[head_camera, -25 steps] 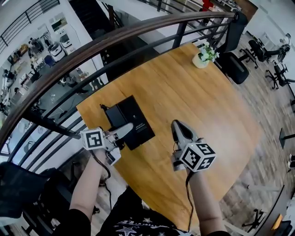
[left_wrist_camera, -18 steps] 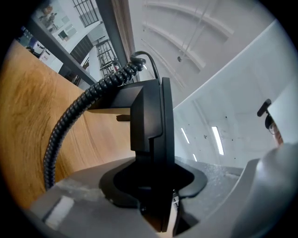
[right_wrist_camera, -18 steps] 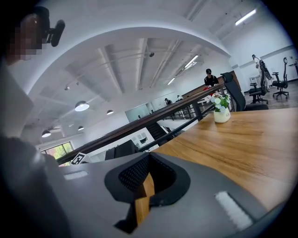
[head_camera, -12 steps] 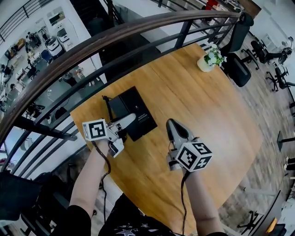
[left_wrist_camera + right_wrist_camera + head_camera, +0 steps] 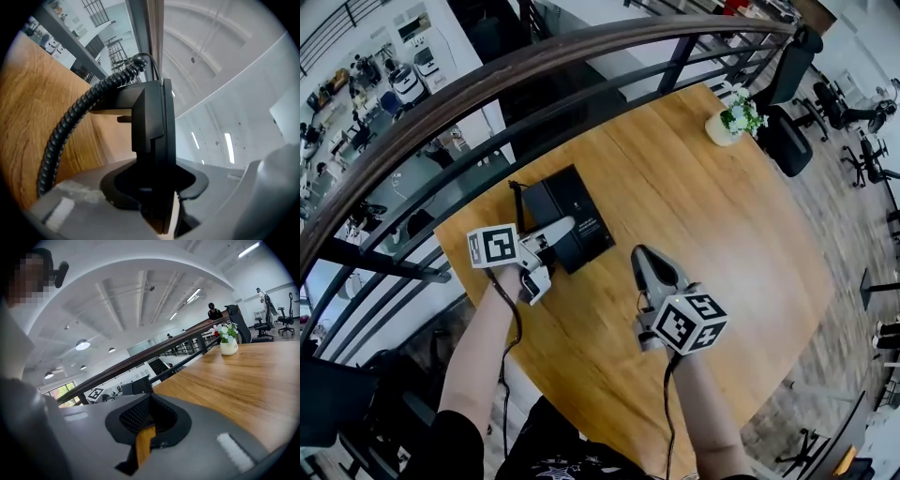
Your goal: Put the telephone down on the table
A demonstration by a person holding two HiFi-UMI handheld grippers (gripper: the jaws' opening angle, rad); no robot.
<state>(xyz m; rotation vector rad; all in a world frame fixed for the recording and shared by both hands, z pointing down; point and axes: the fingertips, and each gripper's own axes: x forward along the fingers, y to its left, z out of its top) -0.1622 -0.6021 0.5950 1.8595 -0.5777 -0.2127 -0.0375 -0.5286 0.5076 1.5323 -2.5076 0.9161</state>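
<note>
- Since a sec. ago my left gripper [image 5: 561, 230] and the flat black plastic telephone [image 5: 577, 211] in it had sunk toward the tabletop. The phone looked smaller in the head view. My right gripper [image 5: 644, 261] had dropped a bit too.
- Left gripper: jaws were part-way closed and clamped on the telephone's near edge. In the left gripper view the black body stood edge-on right btwn the pads, w/ grey jaw shells on both sides.
- The telephone sat over the near-left corner of the honey-coloured wooden table [image 5: 703, 225], close to the edge by the rail. It was approx. parallel to the top. Couldn't tell whether its underside touched the wood yet.
- A black coiled handset cord [image 5: 70, 126] ran from the telephone's far end and curved down past the left jaw, over the wood grain.
- Right gripper: jaws were pressed together w/ nothing in them. Only a thin slit was left, showing wood behind.
- It was low over bare table to the right of the telephone, apart from it and pointing toward the far side.
- A small white pot w/ a green-and-white plant [image 5: 729, 122] was at the table's far corner, well apart from both grippers.
- A curved dark wood-topped metal railing [image 5: 534, 61] ran along the table's far-left side.
</note>
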